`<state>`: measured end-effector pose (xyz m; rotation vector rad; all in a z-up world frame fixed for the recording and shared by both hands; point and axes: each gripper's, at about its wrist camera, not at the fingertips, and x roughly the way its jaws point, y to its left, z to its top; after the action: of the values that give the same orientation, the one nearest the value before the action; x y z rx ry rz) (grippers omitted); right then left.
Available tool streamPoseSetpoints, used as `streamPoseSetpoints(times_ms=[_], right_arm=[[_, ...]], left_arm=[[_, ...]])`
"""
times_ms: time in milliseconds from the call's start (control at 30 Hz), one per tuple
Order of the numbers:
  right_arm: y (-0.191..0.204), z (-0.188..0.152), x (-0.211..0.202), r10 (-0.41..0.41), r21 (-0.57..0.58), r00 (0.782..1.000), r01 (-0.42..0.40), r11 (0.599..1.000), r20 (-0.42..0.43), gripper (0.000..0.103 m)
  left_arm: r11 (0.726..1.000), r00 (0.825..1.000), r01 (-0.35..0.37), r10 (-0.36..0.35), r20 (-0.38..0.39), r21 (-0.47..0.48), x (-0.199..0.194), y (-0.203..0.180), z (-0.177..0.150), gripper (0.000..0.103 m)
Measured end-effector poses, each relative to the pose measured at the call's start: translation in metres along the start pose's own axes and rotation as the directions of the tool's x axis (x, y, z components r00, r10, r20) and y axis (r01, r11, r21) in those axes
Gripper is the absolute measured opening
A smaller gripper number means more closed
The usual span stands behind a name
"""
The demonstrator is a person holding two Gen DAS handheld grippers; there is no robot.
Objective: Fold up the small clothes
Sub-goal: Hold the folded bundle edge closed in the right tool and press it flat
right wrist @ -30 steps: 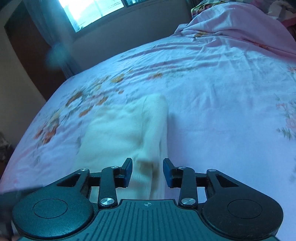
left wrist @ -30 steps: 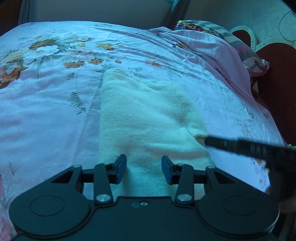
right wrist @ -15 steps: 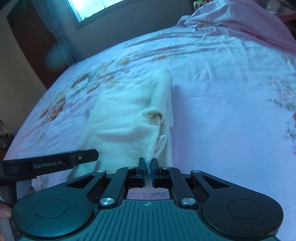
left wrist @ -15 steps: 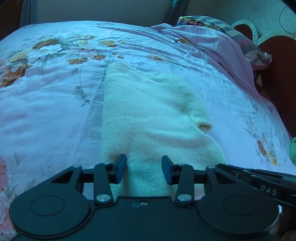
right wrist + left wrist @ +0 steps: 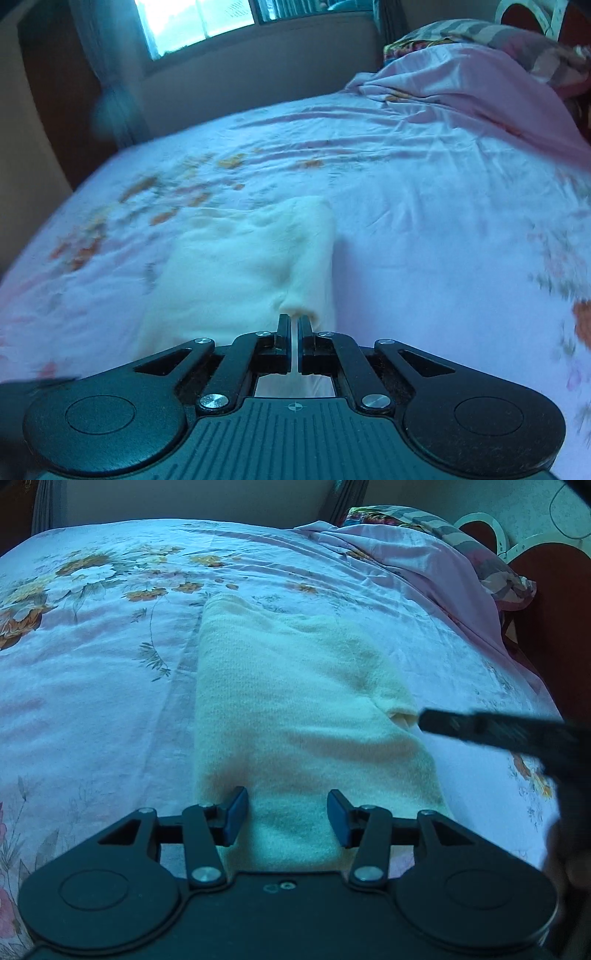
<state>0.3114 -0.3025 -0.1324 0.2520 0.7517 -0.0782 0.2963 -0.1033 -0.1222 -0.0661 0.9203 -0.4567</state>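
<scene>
A cream knitted garment [image 5: 295, 701] lies folded lengthwise on the floral bedsheet [image 5: 92, 686]. My left gripper [image 5: 288, 812] sits low over its near end, and its jaws are opening with the cloth lying between the blue pads, which do not squeeze it. My right gripper [image 5: 294, 332] is shut on a thin edge of the same garment [image 5: 240, 273], just below a puckered cuff [image 5: 295, 308]. In the left wrist view the right gripper [image 5: 424, 720] reaches in from the right as a dark blurred bar at that cuff.
A bunched pink cover [image 5: 424, 565] and a patterned pillow [image 5: 491, 572] lie at the bed's head. A dark headboard [image 5: 546, 602] stands at the right. A window [image 5: 199, 22] and a wall lie beyond the bed's far side.
The right gripper's jaws have shut on the garment's edge, and it has shifted, now at the cuff in the left wrist view. The left jaws stand slightly wider.
</scene>
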Motion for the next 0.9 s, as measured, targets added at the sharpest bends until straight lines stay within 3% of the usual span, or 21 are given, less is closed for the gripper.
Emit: streamPoseSetpoints(times_ms=[100, 133, 233, 267, 300, 333, 367, 400, 467, 533, 633, 700, 733, 800, 833, 900], right_arm=[[-0.003, 0.010, 0.029, -0.059, 0.027, 0.998, 0.060, 0.998, -0.033, 0.006], [-0.009, 0.010, 0.034, -0.056, 0.050, 0.997, 0.058, 0.997, -0.045, 0.017], [-0.023, 0.010, 0.027, 0.044, 0.145, 0.999, -0.041, 0.989, -0.018, 0.073], [-0.025, 0.011, 0.023, 0.042, 0.148, 0.999, -0.042, 0.988, 0.004, 0.074], [-0.025, 0.011, 0.021, 0.045, 0.144, 0.999, -0.046, 0.988, 0.012, 0.074], [-0.024, 0.011, 0.021, 0.043, 0.134, 0.999, -0.045, 0.990, 0.012, 0.063], [-0.019, 0.012, 0.025, 0.037, 0.108, 0.999, -0.036, 0.994, -0.007, 0.035], [-0.016, 0.011, 0.030, 0.038, 0.088, 0.999, -0.035, 0.996, -0.035, 0.022], [-0.010, 0.008, 0.037, 0.040, 0.051, 0.998, -0.037, 0.998, -0.051, 0.019], [-0.004, 0.006, 0.037, 0.024, -0.017, 0.999, -0.025, 1.000, -0.039, 0.008], [-0.008, 0.005, 0.039, -0.083, -0.079, 0.997, 0.083, 0.993, 0.004, 0.004], [-0.022, -0.002, 0.059, -0.146, -0.066, 0.985, 0.141, 0.988, -0.090, 0.000], [-0.029, -0.008, 0.065, -0.128, -0.052, 0.985, 0.122, 0.991, -0.117, 0.000], [-0.027, -0.012, 0.055, -0.148, -0.084, 0.986, 0.142, 0.986, -0.077, 0.000], [-0.029, -0.010, 0.044, -0.138, -0.048, 0.989, 0.136, 0.990, -0.048, 0.000], [-0.025, -0.004, 0.019, -0.072, 0.013, 0.997, 0.072, 0.997, 0.037, 0.000]], left_arm=[[1.000, 1.000, 0.005, -0.005, -0.004, -0.001, 0.000, 0.002, -0.001, 0.045], [1.000, 1.000, 0.007, -0.007, -0.005, -0.003, 0.000, 0.002, -0.001, 0.045], [1.000, 1.000, 0.015, -0.015, -0.007, -0.008, 0.001, 0.004, 0.000, 0.046], [1.000, 1.000, 0.019, -0.019, -0.008, -0.011, 0.002, 0.005, 0.000, 0.047], [1.000, 1.000, 0.022, -0.022, -0.007, -0.015, 0.003, 0.005, 0.000, 0.047], [1.000, 1.000, 0.022, -0.022, -0.006, -0.016, 0.003, 0.005, 0.000, 0.049], [1.000, 1.000, 0.022, -0.022, -0.004, -0.015, 0.003, 0.004, 0.000, 0.050], [1.000, 1.000, 0.021, -0.021, -0.003, -0.011, 0.004, 0.003, -0.001, 0.051], [1.000, 1.000, 0.013, -0.013, 0.002, 0.007, 0.004, 0.000, -0.002, 0.051], [1.000, 1.000, 0.009, -0.009, 0.005, 0.018, 0.003, 0.000, -0.003, 0.051], [1.000, 1.000, 0.006, -0.006, 0.007, 0.023, 0.002, -0.002, -0.004, 0.051], [1.000, 1.000, -0.009, 0.009, 0.006, 0.030, 0.004, -0.004, -0.004, 0.051], [0.999, 1.000, -0.009, 0.009, 0.006, 0.032, 0.004, -0.004, -0.005, 0.052], [1.000, 1.000, -0.004, 0.004, 0.006, 0.026, 0.003, -0.003, -0.004, 0.052], [1.000, 1.000, 0.000, 0.000, 0.005, 0.023, 0.002, -0.002, -0.004, 0.052], [1.000, 1.000, 0.003, -0.003, 0.002, 0.017, 0.003, -0.001, -0.003, 0.052]])
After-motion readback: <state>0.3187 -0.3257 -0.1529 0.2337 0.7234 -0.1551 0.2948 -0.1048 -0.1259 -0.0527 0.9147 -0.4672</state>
